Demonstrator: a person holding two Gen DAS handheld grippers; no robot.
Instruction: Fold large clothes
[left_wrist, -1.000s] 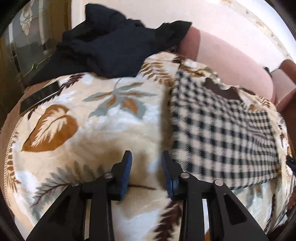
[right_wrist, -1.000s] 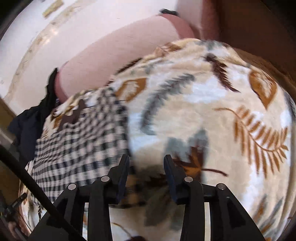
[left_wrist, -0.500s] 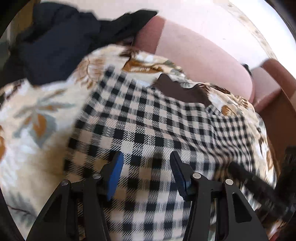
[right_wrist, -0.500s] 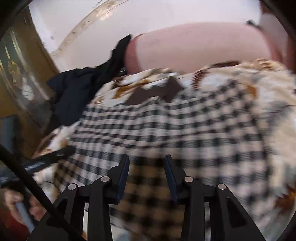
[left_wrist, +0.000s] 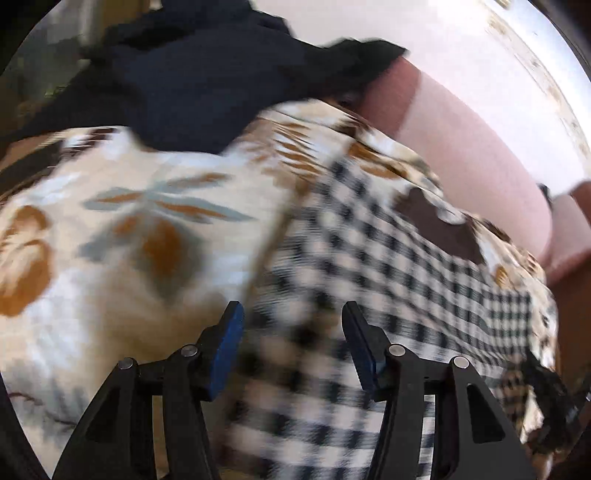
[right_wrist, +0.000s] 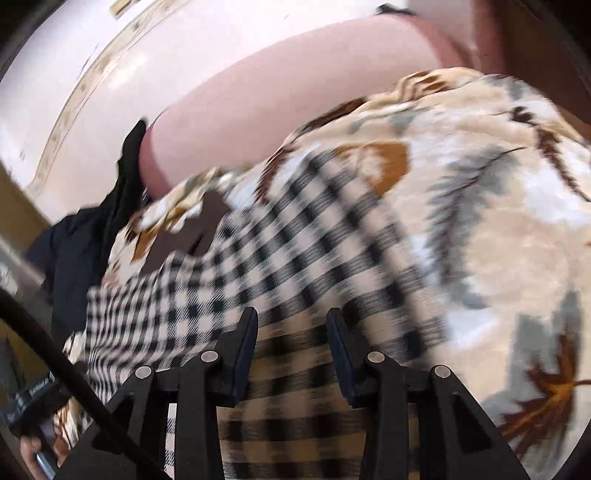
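You are between folds: the checked garment (left_wrist: 388, 280) lies flat on the leaf-print blanket (left_wrist: 122, 236), and with the left gripper (left_wrist: 291, 343) and right gripper (right_wrist: 291, 339) above its near edge, jaws half open and just widened, holding nothing, you next pinch that edge.

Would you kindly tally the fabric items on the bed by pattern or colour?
Black-and-white checked garment: 1
Dark navy clothes heap: 1, though it may hold several pieces
Leaf-print blanket: 1
Pink cushion: 1
Total: 4
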